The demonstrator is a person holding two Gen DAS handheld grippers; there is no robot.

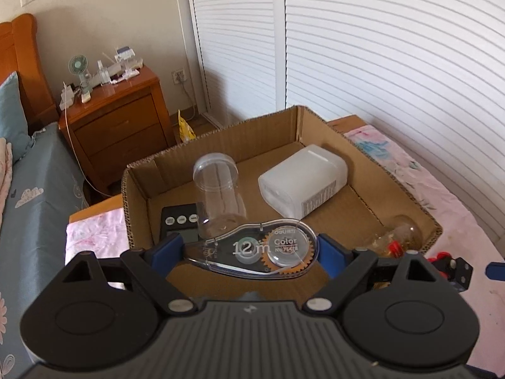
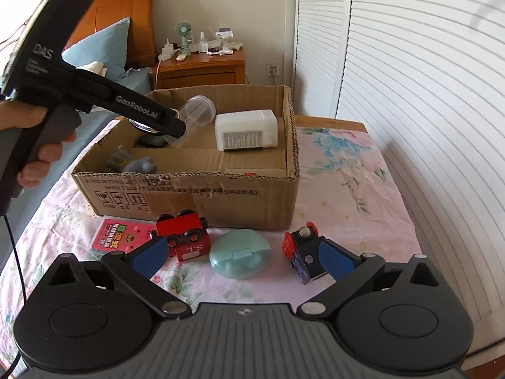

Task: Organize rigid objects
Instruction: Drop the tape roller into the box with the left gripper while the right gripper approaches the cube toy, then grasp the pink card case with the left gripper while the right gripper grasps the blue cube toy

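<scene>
Tape dispenser (image 1: 262,249) sits clamped between the left gripper's (image 1: 252,251) blue pads (image 1: 331,252), held flat and crosswise, clear shell up with "12 m" and an orange toothed wheel showing. It hangs above the near part of the open cardboard box (image 1: 318,123). From the right wrist view the left gripper (image 2: 164,126) reaches in over the box (image 2: 189,189) from the left, with the person's hand (image 2: 34,145) wrapped around its grip.

Inside the box: a clear jar (image 1: 217,186) lying on its side, a white plastic container (image 1: 303,183) also on its side with a printed label facing out, and a dark device with round buttons (image 1: 181,221) at the near left. A second clear bottle with a red part (image 1: 397,237) lies at the near right corner. The right view also shows a grey figure (image 2: 132,164) in the box's near left compartment.

Over to the right gripper (image 2: 243,259): jaws spread wide, nothing between them, hovering low over the floral cloth (image 2: 347,173) in front of the box. Below its fingers lie a red toy train car (image 2: 186,233) on the left, a round teal case (image 2: 240,255) in the middle, and a blue-and-black toy with a red wheel (image 2: 303,252) just beside the right pad. A pink packet (image 2: 120,233) lies left of the red car.
</scene>
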